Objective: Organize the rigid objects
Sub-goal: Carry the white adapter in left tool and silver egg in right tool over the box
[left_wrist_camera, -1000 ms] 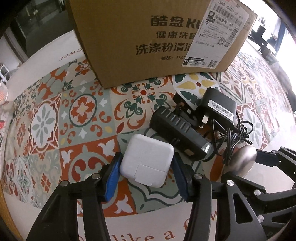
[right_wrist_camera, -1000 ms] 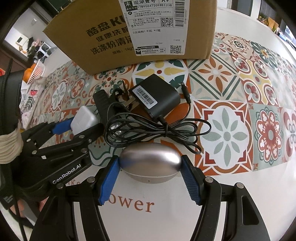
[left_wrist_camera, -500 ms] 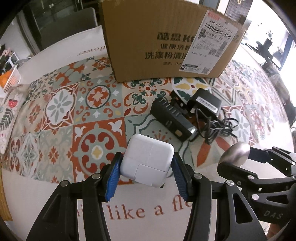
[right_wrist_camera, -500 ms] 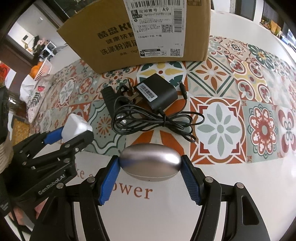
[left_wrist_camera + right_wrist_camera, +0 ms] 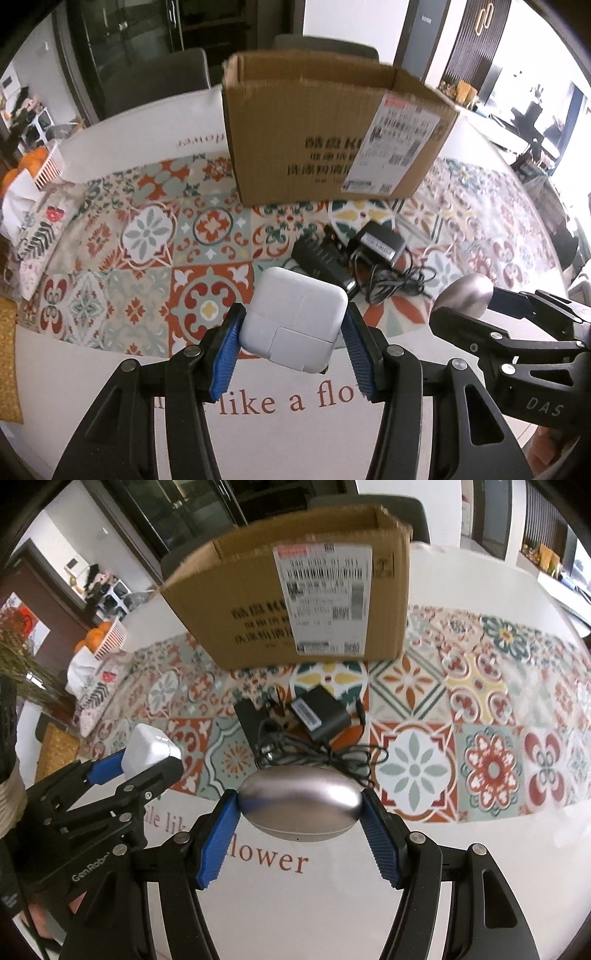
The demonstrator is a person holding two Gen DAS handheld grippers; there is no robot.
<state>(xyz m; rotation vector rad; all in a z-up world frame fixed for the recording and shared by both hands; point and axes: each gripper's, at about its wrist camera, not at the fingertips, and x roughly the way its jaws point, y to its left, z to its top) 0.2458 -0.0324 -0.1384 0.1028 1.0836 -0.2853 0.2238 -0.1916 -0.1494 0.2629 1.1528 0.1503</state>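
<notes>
My left gripper (image 5: 293, 325) is shut on a white square power adapter (image 5: 295, 317) and holds it above the table; it also shows in the right wrist view (image 5: 149, 749). My right gripper (image 5: 299, 808) is shut on a silver egg-shaped case (image 5: 299, 805), also seen in the left wrist view (image 5: 465, 297). An open cardboard box (image 5: 332, 136) stands ahead on the tiled mat (image 5: 480, 709). A black charger with a tangled cable (image 5: 319, 716) and a black block (image 5: 321, 262) lie in front of the box.
The patterned mat (image 5: 147, 236) covers the white table (image 5: 280, 424). A white basket with oranges (image 5: 40, 166) stands at the far left. Chairs (image 5: 155, 81) stand behind the table.
Both grippers have lifted up and back with their objects, from table level to well above it. The box and the black chargers now look smaller and farther away.
</notes>
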